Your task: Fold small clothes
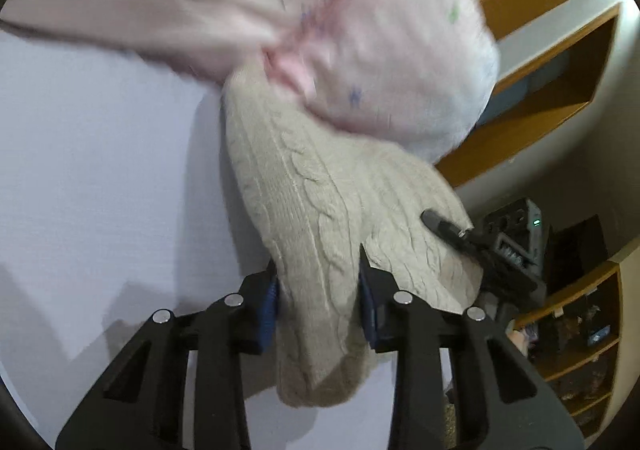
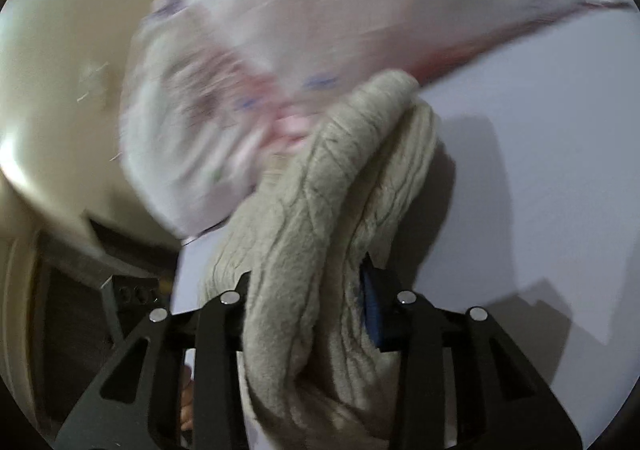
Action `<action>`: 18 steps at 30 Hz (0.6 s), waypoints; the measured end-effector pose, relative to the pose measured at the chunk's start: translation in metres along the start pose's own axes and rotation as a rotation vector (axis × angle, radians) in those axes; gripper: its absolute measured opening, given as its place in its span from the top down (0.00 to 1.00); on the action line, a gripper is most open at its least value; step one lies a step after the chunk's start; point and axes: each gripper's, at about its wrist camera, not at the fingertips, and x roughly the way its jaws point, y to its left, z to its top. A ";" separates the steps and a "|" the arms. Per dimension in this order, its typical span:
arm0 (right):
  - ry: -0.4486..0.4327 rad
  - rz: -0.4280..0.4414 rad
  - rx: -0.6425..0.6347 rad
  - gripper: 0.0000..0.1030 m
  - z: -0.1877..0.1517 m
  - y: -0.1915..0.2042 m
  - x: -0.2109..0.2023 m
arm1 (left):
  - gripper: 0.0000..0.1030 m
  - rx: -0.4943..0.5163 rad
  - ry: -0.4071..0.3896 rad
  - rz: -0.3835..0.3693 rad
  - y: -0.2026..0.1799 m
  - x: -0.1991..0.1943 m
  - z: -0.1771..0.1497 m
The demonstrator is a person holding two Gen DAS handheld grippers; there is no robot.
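A small garment with a beige cable-knit part point(image 1: 320, 210) and a pale pink printed part point(image 1: 380, 50) hangs lifted above a white table point(image 1: 100, 170). My left gripper point(image 1: 318, 290) is shut on the beige knit edge. My right gripper point(image 2: 308, 290) is shut on the bunched beige knit point(image 2: 320, 190), with the pink fabric point(image 2: 280, 10) blurred beyond it. In the left wrist view, the right gripper's black fingertip point(image 1: 440, 224) shows on the knit at the right.
Wooden wall shelves point(image 1: 560, 62) and a lower shelf unit with clutter point(image 1: 580, 338) stand at the right in the left wrist view. A cream wall point(image 2: 60, 90) and dark furniture point(image 2: 80, 310) lie left in the right wrist view.
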 end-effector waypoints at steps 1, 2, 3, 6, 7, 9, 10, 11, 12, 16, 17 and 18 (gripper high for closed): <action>0.010 0.003 -0.043 0.65 -0.003 0.014 0.013 | 0.66 0.009 -0.038 0.019 0.007 -0.016 0.001; 0.026 -0.013 -0.082 0.64 -0.006 0.025 0.029 | 0.64 0.022 -0.065 0.063 0.014 -0.027 0.004; 0.056 -0.064 -0.106 0.61 -0.008 0.031 0.046 | 0.62 0.043 -0.079 0.127 0.022 -0.035 0.007; 0.062 -0.312 -0.161 0.43 -0.017 0.037 0.066 | 0.61 0.115 -0.100 0.342 0.038 -0.050 0.005; 0.012 -0.369 -0.179 0.34 -0.020 0.041 0.059 | 0.60 0.131 -0.121 0.386 0.039 -0.057 0.002; -0.141 -0.512 -0.227 0.29 -0.027 0.054 0.032 | 0.43 0.159 -0.153 0.432 0.041 -0.077 -0.006; -0.187 -0.529 -0.232 0.27 -0.030 0.059 0.022 | 0.39 0.159 -0.162 0.435 0.042 -0.088 -0.011; -0.228 -0.497 -0.231 0.27 -0.035 0.065 0.010 | 0.36 0.148 -0.165 0.425 0.043 -0.095 -0.018; -0.229 -0.411 -0.231 0.27 -0.040 0.071 0.004 | 0.35 0.140 -0.157 0.412 0.043 -0.099 -0.023; -0.081 -0.080 -0.224 0.21 -0.057 0.078 0.016 | 0.21 0.116 -0.080 0.398 0.034 -0.090 -0.047; -0.056 -0.109 -0.213 0.20 -0.058 0.077 0.027 | 0.15 0.120 -0.069 0.408 0.032 -0.089 -0.054; -0.045 -0.252 -0.195 0.20 -0.054 0.069 0.039 | 0.12 0.123 -0.053 0.429 0.029 -0.084 -0.061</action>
